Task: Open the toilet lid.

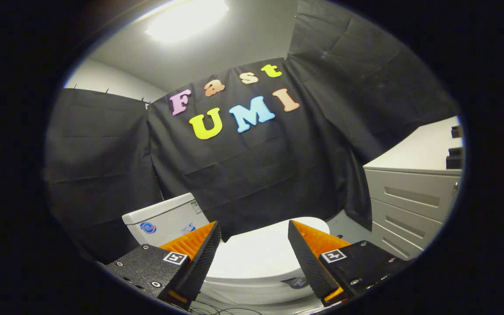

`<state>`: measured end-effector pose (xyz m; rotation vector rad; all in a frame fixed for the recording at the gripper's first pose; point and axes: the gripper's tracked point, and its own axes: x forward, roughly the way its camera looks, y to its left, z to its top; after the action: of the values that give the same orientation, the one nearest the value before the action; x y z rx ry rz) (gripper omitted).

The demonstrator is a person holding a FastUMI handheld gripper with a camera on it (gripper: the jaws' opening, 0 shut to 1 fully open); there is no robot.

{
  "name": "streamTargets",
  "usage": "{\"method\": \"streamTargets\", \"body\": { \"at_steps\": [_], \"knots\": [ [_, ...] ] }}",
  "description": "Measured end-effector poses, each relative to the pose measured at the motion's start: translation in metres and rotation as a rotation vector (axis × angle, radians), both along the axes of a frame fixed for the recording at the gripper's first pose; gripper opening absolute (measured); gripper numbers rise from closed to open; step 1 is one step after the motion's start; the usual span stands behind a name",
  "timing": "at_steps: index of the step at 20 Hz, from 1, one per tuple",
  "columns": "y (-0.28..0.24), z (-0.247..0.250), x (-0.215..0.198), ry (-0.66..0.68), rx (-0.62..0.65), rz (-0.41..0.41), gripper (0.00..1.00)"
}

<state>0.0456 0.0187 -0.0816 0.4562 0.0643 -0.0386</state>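
While the gripper (254, 229) is hanging above the bowl with its two fingers spread wide and gripping nothing, the white, rounded, glossy toilet lid (263, 256) is lying closed and flat in the gap between them and just beyond their tips, toward twelve o'clock from the fingers. Neither finger is touching the lid as far as the gripper view is showing. The white ceramic toilet bowl (252, 293) is curving below the lid's front edge, nearer the camera, at six o'clock from the lid. The white boxy cistern (164, 218) is sitting at about ten o'clock from the lid, partly hidden behind one finger, with small coloured stickers on its face. A pale grey cabinet with recessed drawer fronts (414, 201) is standing at about two o'clock from the lid, well apart from it. Black cloth (243, 175) is hanging as the booth wall behind the toilet, and a bright ceiling light (186, 19) is glowing high overhead at twelve o'clock.
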Motion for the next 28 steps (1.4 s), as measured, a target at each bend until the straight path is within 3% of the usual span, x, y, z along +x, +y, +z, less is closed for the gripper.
{"method": "streamTargets", "body": {
  "at_steps": [7,16,25,28],
  "knots": [
    [-0.010,-0.058,0.016,0.105,0.208,-0.077,0.95],
    [-0.027,-0.113,0.003,0.155,0.511,-0.205,0.95],
    [-0.039,-0.171,-0.009,0.276,0.677,-0.320,0.94],
    [-0.029,-0.190,-0.004,0.313,0.689,-0.310,0.94]
  ]
}}
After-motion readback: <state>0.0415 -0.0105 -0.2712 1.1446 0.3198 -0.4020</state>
